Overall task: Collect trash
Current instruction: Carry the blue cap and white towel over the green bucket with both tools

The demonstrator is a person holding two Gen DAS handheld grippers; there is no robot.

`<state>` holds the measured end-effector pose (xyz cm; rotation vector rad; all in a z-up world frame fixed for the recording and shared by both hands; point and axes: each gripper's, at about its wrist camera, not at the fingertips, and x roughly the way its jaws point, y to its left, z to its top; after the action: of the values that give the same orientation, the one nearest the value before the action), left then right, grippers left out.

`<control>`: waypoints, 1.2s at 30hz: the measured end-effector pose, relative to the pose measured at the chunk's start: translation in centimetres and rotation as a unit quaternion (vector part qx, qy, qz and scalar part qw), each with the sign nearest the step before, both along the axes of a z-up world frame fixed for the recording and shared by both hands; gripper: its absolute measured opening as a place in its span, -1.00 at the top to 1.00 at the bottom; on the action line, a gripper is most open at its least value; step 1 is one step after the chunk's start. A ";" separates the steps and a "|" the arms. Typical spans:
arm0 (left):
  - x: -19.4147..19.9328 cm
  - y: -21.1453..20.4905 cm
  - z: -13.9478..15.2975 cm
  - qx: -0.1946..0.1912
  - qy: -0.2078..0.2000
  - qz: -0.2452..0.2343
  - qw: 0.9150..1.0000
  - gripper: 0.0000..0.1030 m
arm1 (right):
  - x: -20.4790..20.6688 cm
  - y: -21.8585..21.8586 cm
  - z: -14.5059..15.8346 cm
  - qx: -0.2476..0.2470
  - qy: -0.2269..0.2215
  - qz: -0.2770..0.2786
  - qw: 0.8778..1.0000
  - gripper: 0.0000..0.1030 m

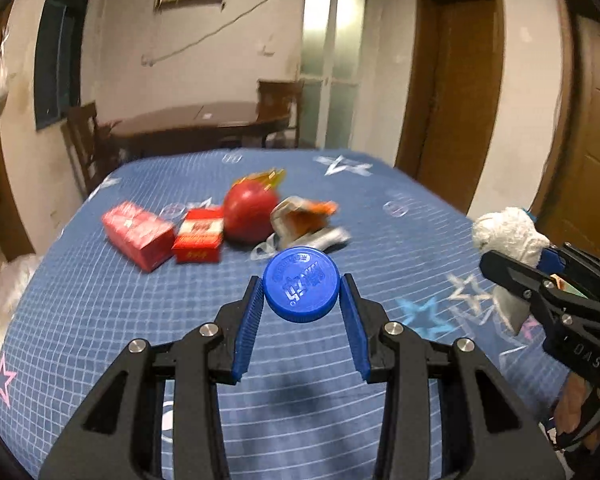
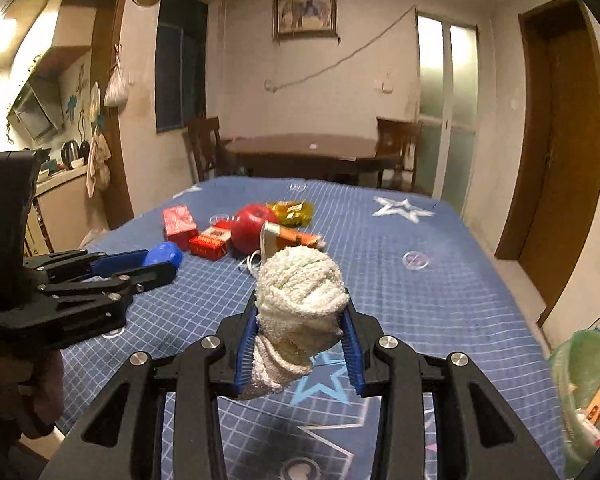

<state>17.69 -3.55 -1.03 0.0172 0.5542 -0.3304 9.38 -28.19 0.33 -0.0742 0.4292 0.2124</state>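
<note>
Low at the right edge, a green-lined trash bin (image 2: 580,392) with cartons and scraps inside, beside the blue grid-and-star-clothed surface (image 2: 400,300). Above that cloth, left tongs (image 1: 302,292) clamped on a round, ridged blue bottle cap (image 1: 301,285), and right tongs (image 2: 300,312) level alongside, gripping a fluffy, balled white cloth (image 2: 300,300) between ribbed blue pads (image 2: 246,344). Farther back, resting in a cluster: crumpled orange-and-white wrapper (image 1: 300,218), two red cartons (image 1: 138,234) (image 1: 199,236), glossy red apple (image 1: 249,213), yellow packet (image 2: 292,211).
</note>
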 end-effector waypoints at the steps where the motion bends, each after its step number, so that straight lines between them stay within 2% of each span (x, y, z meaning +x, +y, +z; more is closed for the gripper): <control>1: -0.3 -0.7 0.4 -0.001 -0.008 -0.004 1.000 0.27 | -0.5 -0.5 0.4 0.002 -0.005 -0.003 1.000 0.26; 6: -1.0 -4.2 1.7 -0.009 -0.026 -0.035 0.999 0.27 | -2.9 -3.4 2.7 0.007 -0.025 -0.024 0.999 0.26; 14: -1.8 -11.1 4.0 -0.020 -0.050 -0.094 0.994 0.27 | -4.4 -9.4 4.9 0.003 -0.036 -0.073 0.997 0.26; 27: -1.0 -22.5 5.1 -0.029 -0.049 -0.182 0.982 0.27 | -8.1 -23.8 6.1 0.018 -0.024 -0.166 0.986 0.26; 36: -0.2 -30.4 4.6 -0.031 -0.037 -0.247 0.968 0.27 | -11.3 -34.2 6.8 -0.001 -0.017 -0.233 0.972 0.26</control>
<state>17.53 -33.91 3.53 0.1082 0.4599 -0.8293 -1.95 -62.39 7.11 0.0232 0.4021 -0.2515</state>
